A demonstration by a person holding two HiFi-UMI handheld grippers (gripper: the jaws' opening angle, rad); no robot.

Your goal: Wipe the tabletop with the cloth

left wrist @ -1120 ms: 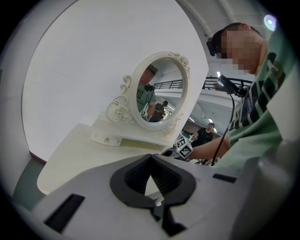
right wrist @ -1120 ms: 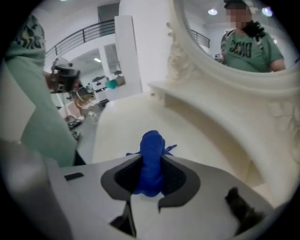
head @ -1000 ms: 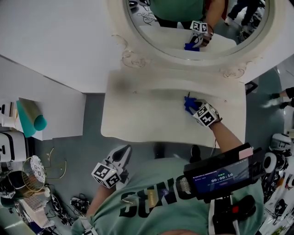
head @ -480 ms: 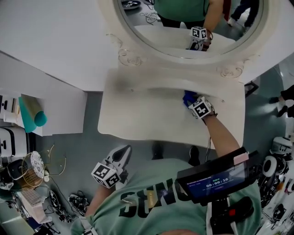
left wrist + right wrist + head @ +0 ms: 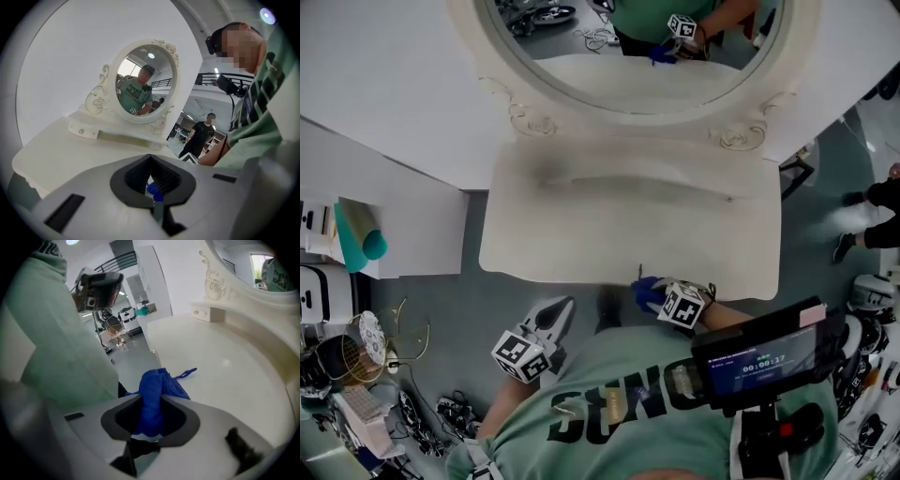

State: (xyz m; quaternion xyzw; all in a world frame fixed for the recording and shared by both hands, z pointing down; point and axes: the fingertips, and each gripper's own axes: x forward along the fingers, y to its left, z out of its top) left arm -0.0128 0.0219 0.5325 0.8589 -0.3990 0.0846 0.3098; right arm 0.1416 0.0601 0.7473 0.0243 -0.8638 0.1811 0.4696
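Observation:
The cream tabletop [image 5: 581,234] of a dressing table lies below an oval mirror [image 5: 628,47]. My right gripper [image 5: 654,293] is at the table's front edge, right of centre, shut on a bunched blue cloth [image 5: 645,290]. In the right gripper view the cloth [image 5: 159,383] sticks out between the jaws of that gripper [image 5: 152,406] and hangs over the tabletop [image 5: 225,366]. My left gripper [image 5: 548,317] is off the table, over the floor near my chest, its jaws together. The left gripper view looks past this gripper [image 5: 151,180] across the tabletop [image 5: 61,154] to the mirror [image 5: 145,79].
A white shelf unit [image 5: 412,216] with a teal roll [image 5: 358,242] stands left of the table. A wire basket [image 5: 366,349] and cables lie on the floor at lower left. A person [image 5: 201,136] stands beyond the table's right side.
My right gripper has pulled the blue cloth from the back of the tabletop, near the mirror base, to the front edge. The left gripper has stayed put.

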